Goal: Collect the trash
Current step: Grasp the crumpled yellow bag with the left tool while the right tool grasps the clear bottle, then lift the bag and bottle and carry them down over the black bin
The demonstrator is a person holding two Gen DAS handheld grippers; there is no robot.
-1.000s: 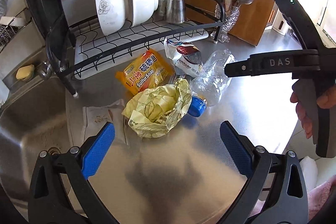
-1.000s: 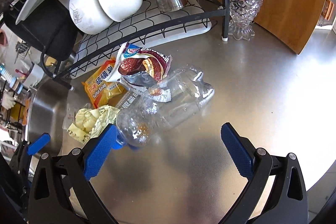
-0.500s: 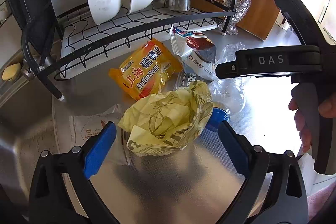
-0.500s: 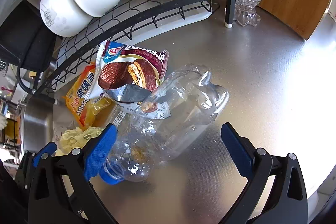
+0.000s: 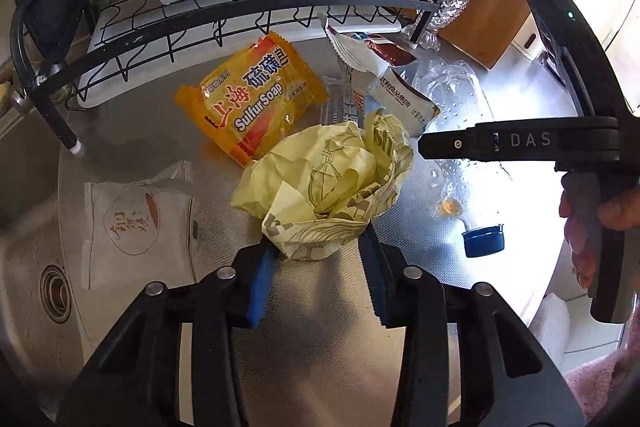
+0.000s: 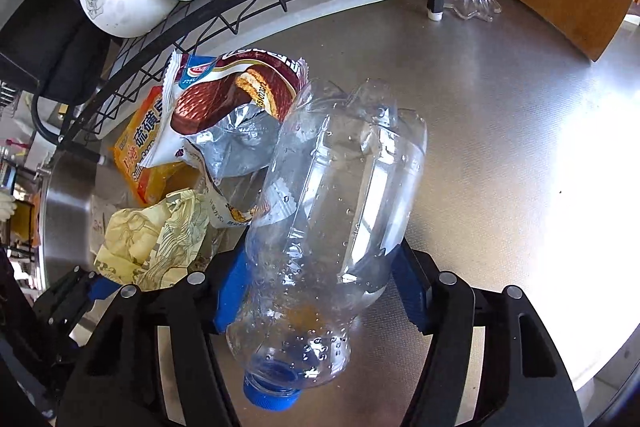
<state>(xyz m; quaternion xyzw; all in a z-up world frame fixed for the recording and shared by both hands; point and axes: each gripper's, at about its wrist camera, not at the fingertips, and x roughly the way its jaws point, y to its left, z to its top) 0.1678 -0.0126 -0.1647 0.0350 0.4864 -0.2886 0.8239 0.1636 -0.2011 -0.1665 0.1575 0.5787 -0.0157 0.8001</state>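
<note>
You've got both tongs working at once here, which makes sense with the trash all heaped in one spot in front of the rack [image 5: 248, 15]. The left tongs [image 5: 316, 263] have just been closing and are now pinched in on the bottom of the yellow wad [image 5: 324, 187], pads touching it on both sides. It's crumpled paper, so a low narrow pinch should hold fine.

The right tongs [image 6: 320, 291] have also just been closing, but stand a lot wider because they're straddling the bottle [image 6: 336, 211] across its belly. The blue pads look like they're right against the plastic; hard to say how firmly. The bottle lies on its side with the blue cap [image 6: 272, 391] pointing back at you, so gripping mid-body keeps it from pivoting.

Still lying on the surface [image 6: 500, 147]: the soap pack [image 5: 252, 99], the pie wrapper [image 6: 236, 95] leaning on the bottle, and a white sachet [image 5: 136, 223] near the sink [image 5: 36, 267].

Room-wise, straight up is your cleanest exit. The rack's rail sits close behind the pile, the sink drop is on the left, and the two tongs are nearly side by side, so I'd lift before spreading apart. The wrapper may drag along with the bottle.
</note>
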